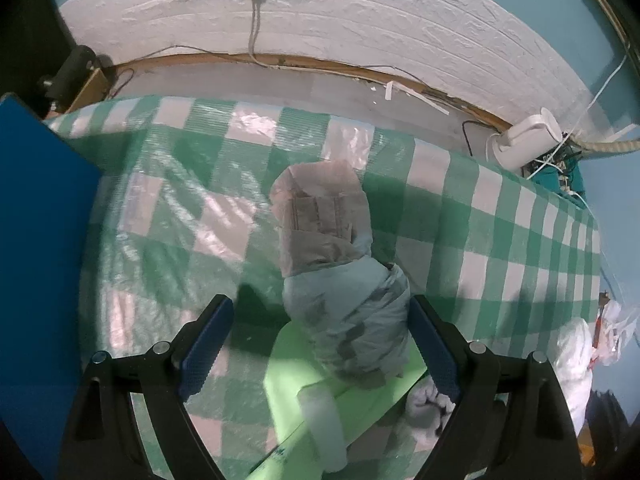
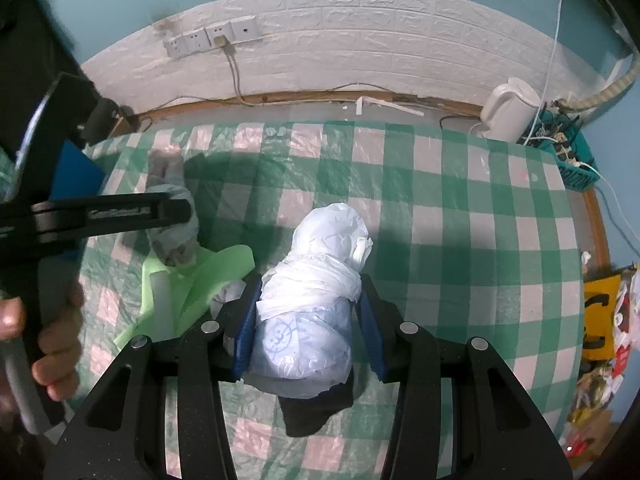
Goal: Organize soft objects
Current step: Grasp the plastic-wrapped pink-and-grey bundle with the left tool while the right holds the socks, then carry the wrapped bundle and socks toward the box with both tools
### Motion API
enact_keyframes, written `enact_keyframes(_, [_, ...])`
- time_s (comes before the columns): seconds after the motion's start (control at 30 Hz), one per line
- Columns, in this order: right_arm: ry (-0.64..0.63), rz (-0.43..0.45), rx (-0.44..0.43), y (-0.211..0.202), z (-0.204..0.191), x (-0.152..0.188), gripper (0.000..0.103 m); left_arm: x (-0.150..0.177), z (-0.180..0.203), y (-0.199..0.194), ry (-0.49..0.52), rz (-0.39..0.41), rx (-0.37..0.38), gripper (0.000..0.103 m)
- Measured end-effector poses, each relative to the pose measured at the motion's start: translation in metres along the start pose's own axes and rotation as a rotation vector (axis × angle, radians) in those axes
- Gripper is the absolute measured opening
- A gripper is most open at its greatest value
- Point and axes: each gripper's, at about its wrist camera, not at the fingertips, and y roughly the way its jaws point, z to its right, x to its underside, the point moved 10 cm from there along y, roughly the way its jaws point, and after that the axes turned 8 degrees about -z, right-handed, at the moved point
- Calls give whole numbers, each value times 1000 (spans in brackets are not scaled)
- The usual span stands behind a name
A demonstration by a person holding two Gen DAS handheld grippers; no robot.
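On the tabletop [image 1: 500, 208], covered with a green-and-white checked cloth under clear plastic, the left gripper [image 1: 320, 344] stands released, its blue pads spread wide around a grey-blue rolled bundle [image 1: 352, 320]; the right pad sits just beside the bundle, the left pad is apart from it. A paler, pinkish-grey roll [image 1: 320, 216] juts from the far end of this bundle. The bundle rests partly on a light green sheet [image 1: 296, 376], with a white tube [image 1: 324, 424] lying across the sheet's near part. To the right, the right gripper [image 2: 308, 332] is clenched on a white rolled diaper [image 2: 316, 296], both pads pressing its sides; a dark cloth [image 2: 316, 412] shows at the roll's near end. A white kettle [image 2: 508, 108] stands at the far right edge, below the white brick wall [image 2: 360, 32].
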Motion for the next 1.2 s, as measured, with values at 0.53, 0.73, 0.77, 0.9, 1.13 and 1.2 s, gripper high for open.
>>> enact_keyframes(0.53, [3,-10,-6,4,-2,1,45,0,15,-19,136,81,-35,48])
enact_keyframes(0.73, [-6,8,-15,-4,-11,-5,45,2,10,-43,168,120,-60,48])
enact_keyframes(0.77, [-8,13,-17,-6,-13,-6,45,3,9,-46,170,124,-65,48])
enact_keyframes(0.9, [-20,28,-27,-15,-23,-8,45,8,3,-58,178,140,-86,48])
enact_keyframes(1.13, [-50,43,-43,-29,-44,-9,45,23,-14,-82,179,166,-107,48])
enact_keyframes(1.2, [-63,47,-47,-33,-50,-10,45,27,-19,-92,186,181,-115,48])
